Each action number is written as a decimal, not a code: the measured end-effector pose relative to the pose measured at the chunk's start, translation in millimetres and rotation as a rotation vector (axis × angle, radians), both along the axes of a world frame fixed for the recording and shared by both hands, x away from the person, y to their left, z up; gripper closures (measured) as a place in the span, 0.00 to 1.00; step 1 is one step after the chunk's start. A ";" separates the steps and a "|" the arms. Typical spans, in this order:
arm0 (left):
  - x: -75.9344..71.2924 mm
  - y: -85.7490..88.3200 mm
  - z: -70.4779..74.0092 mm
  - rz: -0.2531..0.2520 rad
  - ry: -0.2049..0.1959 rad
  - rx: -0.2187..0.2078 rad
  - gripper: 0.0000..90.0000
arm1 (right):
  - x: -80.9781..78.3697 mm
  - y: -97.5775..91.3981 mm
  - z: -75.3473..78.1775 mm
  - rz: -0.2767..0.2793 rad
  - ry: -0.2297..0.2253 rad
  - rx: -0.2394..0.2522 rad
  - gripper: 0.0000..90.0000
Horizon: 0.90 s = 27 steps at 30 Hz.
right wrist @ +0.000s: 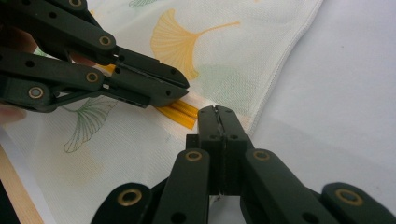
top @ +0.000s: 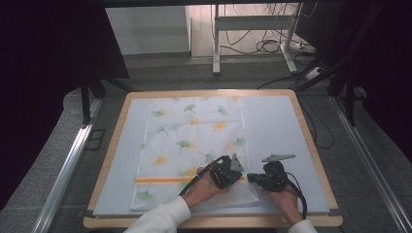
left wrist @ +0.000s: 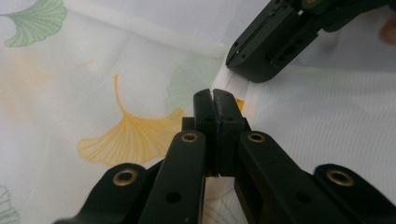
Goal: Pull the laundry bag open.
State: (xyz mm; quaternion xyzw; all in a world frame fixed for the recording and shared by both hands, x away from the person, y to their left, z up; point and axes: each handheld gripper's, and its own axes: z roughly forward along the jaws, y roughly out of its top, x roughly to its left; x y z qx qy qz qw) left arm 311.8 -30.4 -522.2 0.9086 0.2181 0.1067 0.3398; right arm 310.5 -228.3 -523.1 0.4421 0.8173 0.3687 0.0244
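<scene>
Both tools sat at the near right corner of the cloth (top: 194, 141): left tool (top: 241, 177) and right tool (top: 249, 178), tips almost meeting, each with jaws pressed together, pinching the cloth's edge. Beyond, the cloth lay flat on the tabletop (top: 272, 121).

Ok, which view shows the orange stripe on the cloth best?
The high view: the orange stripe runs across the cloth there. The right gripper view shows a short piece between the grippers; the left gripper view a sliver.
</scene>
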 end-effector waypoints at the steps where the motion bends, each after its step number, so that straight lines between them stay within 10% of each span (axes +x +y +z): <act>1: 0.1 1.1 0.0 0.001 0.001 0.000 1.00 | 0.0 -0.2 -0.2 -0.001 0.001 0.003 1.00; 27: -2.0 52.5 -2.4 0.062 0.045 -0.016 1.00 | -1.0 -1.7 -1.8 0.000 -0.010 0.016 1.00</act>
